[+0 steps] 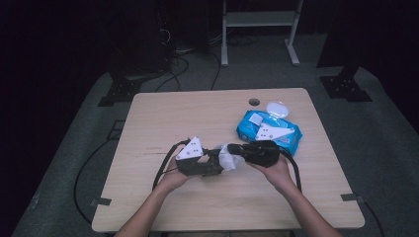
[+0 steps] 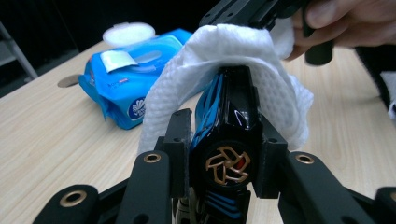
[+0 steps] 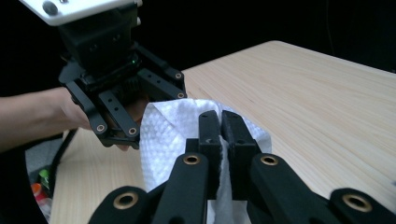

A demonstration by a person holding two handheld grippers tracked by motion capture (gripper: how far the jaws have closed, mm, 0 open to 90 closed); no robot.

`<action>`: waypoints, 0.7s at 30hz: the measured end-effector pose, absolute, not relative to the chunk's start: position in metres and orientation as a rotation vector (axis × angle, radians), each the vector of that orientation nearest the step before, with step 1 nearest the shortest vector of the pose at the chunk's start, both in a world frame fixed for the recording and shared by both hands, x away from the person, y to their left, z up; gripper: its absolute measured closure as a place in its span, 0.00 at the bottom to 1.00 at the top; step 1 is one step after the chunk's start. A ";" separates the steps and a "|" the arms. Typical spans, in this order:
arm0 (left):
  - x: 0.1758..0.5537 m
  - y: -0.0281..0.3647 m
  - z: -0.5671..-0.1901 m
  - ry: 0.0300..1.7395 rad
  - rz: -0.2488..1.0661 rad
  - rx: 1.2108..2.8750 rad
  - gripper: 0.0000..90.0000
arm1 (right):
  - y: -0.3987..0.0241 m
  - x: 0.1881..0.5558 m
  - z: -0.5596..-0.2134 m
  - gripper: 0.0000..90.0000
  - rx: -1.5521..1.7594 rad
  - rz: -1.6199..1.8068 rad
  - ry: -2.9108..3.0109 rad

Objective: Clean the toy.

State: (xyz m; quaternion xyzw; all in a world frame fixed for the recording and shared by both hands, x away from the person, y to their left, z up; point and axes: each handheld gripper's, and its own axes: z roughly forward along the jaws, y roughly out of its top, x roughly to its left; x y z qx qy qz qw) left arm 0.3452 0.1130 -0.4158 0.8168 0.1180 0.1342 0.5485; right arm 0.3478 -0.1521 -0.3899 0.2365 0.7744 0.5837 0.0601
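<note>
While one white wipe (image 2: 233,44) lies draped over the far end of a single glossy black object with blue ribbing (image 2: 231,116), the left hand-held gripper (image 2: 224,154) clamps that object between its two jaws, pads pressed to its sides. What the object is I cannot say for sure; a gold fan-shaped emblem marks its near face. The right hand-held gripper (image 3: 219,140) has its two jaws drawn together on a fold of the same wipe (image 3: 163,135), pinching the cloth between them. In the high view both hand-held grippers meet just above the middle of the bench (image 1: 163,113), left (image 1: 210,163) and right (image 1: 237,148) pointing at each other with the wipe (image 1: 228,157) bunched between them. One blue pack of wipes (image 1: 269,129) lies on the bench just beyond the right hand (image 1: 274,168), its round white lid (image 1: 277,107) flipped open. Two forearms enter from the bottom edge.
</note>
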 end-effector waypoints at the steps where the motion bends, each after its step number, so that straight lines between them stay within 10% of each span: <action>1: 0.345 0.114 -0.416 0.288 0.320 1.936 0.72 | -0.151 0.349 -0.391 0.96 0.727 1.778 2.337; 21: 0.349 0.100 -0.415 0.262 0.304 1.927 0.72 | -0.181 0.360 -0.428 0.97 0.977 1.884 2.364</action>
